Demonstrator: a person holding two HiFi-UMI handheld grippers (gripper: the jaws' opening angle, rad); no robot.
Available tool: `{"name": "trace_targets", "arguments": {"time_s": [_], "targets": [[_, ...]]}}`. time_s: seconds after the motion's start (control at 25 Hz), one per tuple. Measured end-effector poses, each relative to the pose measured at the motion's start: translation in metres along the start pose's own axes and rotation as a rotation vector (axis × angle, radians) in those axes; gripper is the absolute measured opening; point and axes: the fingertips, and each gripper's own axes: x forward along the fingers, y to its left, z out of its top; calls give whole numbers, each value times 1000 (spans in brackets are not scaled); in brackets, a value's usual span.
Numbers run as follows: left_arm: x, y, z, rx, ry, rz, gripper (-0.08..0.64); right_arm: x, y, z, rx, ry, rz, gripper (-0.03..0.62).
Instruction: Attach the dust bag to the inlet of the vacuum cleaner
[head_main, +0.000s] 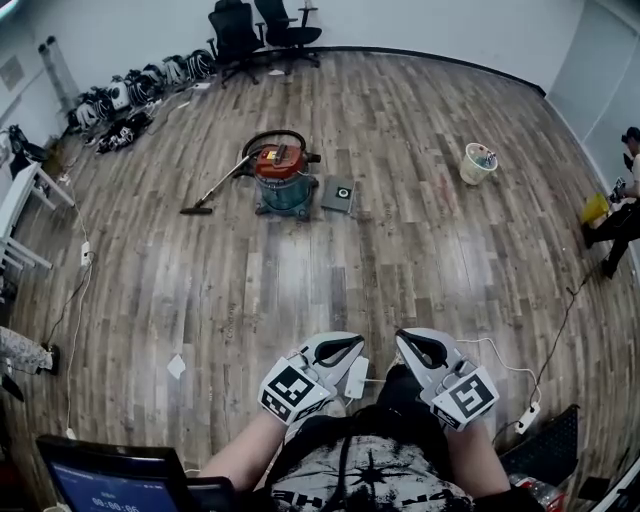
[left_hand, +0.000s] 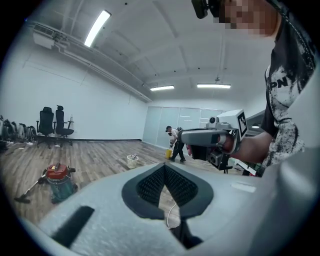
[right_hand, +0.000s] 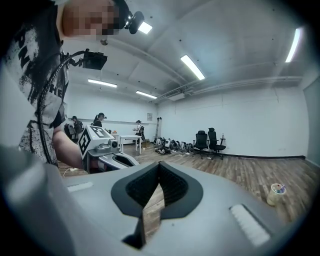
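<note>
Two tools near the person's body: left tool (head_main: 340, 350) and right tool (head_main: 418, 352), both closed, nothing between the jaws. Mid-floor: one vacuum cleaner (head_main: 282, 178), with one flat grey dust bag (head_main: 338, 194) lying on the floor just right of it. Further right, one white bucket (head_main: 478, 163). At the far wall, two black office chairs (head_main: 262, 30).
</note>
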Motion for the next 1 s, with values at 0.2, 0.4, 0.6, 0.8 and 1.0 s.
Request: {"name": "trace_targets", "arguments": {"time_s": [0.2, 0.4, 0.6, 0.8, 1.0], "targets": [[51, 66, 14, 3, 16, 68, 2, 40, -76, -9, 5, -11, 41, 5], [105, 120, 36, -8, 24, 148, 0, 60, -165, -5, -18, -52, 78, 3], [184, 144, 87, 37, 26, 174, 2, 67, -247, 12, -48, -81, 156, 3], [245, 163, 127, 62, 10, 201, 2, 62, -324, 11, -56, -87, 175, 5], [285, 175, 135, 64, 37, 220, 2, 60, -368, 8, -46, -96, 189, 5]]}}
